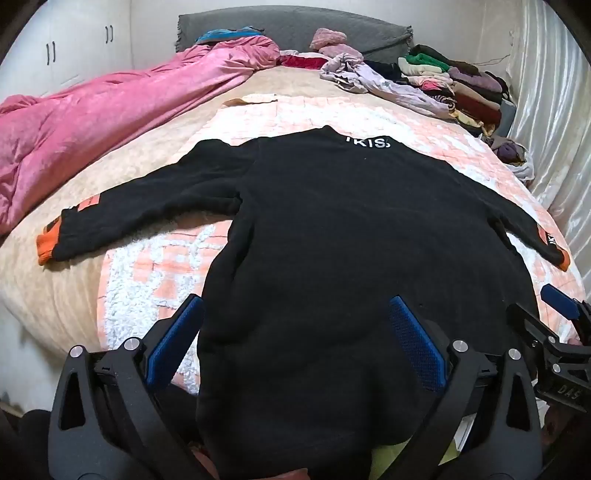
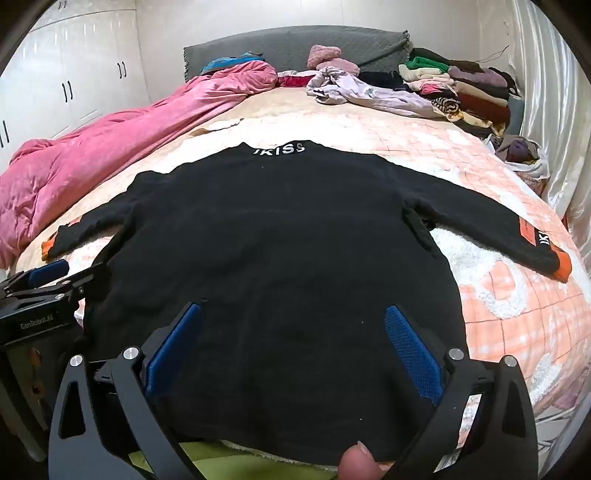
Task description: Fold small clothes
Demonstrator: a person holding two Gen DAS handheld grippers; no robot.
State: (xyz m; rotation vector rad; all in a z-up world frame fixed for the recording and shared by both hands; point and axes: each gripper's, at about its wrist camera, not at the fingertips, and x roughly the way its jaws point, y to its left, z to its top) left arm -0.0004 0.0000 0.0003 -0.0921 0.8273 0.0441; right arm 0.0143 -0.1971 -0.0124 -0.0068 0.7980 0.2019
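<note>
A black sweatshirt [image 1: 332, 229] with orange cuffs and white lettering at the collar lies flat on the bed, both sleeves spread out; it also shows in the right wrist view [image 2: 273, 236]. My left gripper [image 1: 295, 306] is open over its lower left hem, blue pads apart, cloth between and under them. My right gripper [image 2: 291, 314] is open over the lower hem, and shows at the right edge of the left wrist view [image 1: 561, 306]. The left gripper appears at the left of the right wrist view [image 2: 51, 273].
A pink duvet [image 1: 110, 122] lies bunched along the bed's left. A pile of clothes [image 1: 443, 81] sits at the far right by the grey headboard [image 1: 295, 29]. A shiny curtain [image 2: 554, 110] runs along the right. White wardrobes [image 2: 74, 74] stand at the left.
</note>
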